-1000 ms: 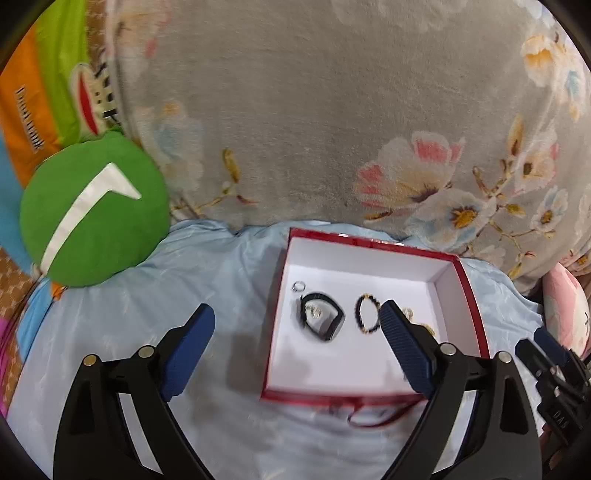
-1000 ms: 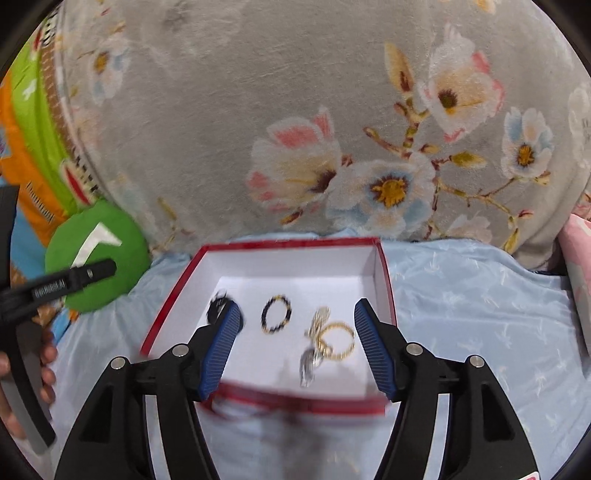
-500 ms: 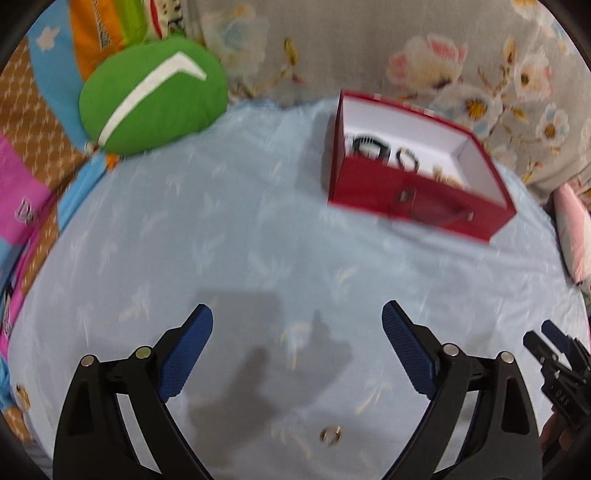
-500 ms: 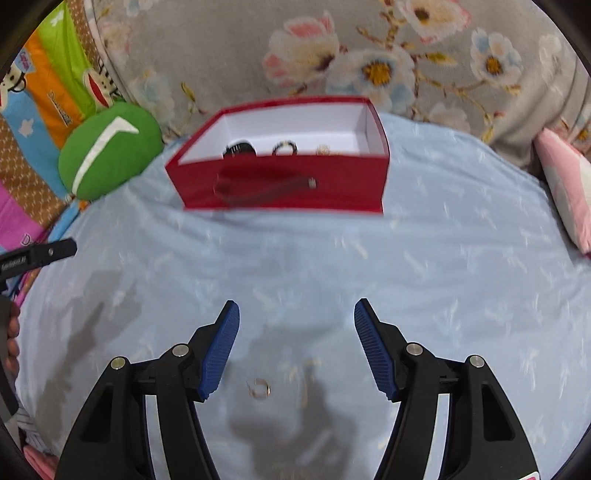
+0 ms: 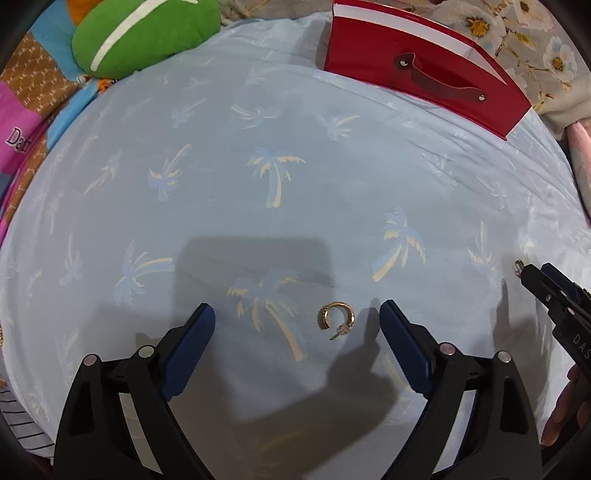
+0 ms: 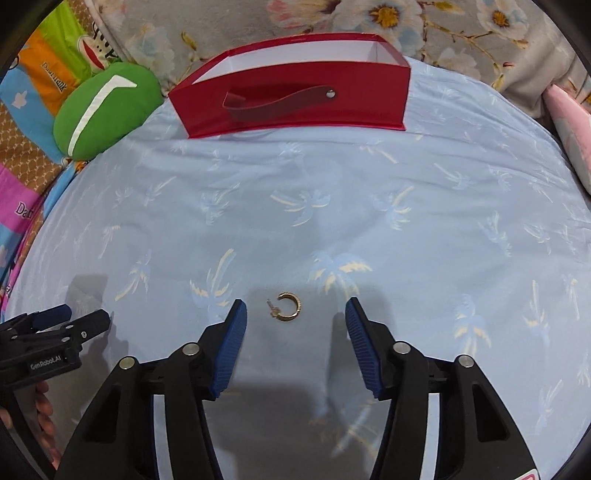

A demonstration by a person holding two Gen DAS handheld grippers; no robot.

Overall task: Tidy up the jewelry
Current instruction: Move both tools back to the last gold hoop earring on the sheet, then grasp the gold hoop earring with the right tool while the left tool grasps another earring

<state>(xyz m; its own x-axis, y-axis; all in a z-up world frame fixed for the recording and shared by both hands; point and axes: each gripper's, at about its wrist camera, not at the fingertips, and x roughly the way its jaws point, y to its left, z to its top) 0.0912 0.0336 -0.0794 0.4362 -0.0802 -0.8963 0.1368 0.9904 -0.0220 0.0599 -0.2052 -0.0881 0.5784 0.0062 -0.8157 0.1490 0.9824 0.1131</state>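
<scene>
A gold hoop earring (image 5: pixel 336 318) lies on the light blue palm-print sheet (image 5: pixel 273 177), between the tips of my open left gripper (image 5: pixel 297 317), nearer the right finger. Another gold hoop earring (image 6: pixel 286 306) lies between the tips of my open right gripper (image 6: pixel 295 314). Both grippers are low over the sheet and empty. The red jewelry box (image 6: pixel 295 99) with a white inside and a red strap handle stands at the far side; it also shows in the left wrist view (image 5: pixel 421 77). Its contents are hidden by its front wall.
A green round cushion (image 6: pixel 103 107) lies left of the box. Colourful bedding (image 6: pixel 26 122) runs along the left edge. A grey floral blanket (image 6: pixel 406 18) sits behind the box. A pink pillow (image 6: pixel 569 122) is at the right.
Both grippers have pulled back from over the box and dropped low to the sheet. Each now has a gold earring between its open fingers. The box is farther away.
</scene>
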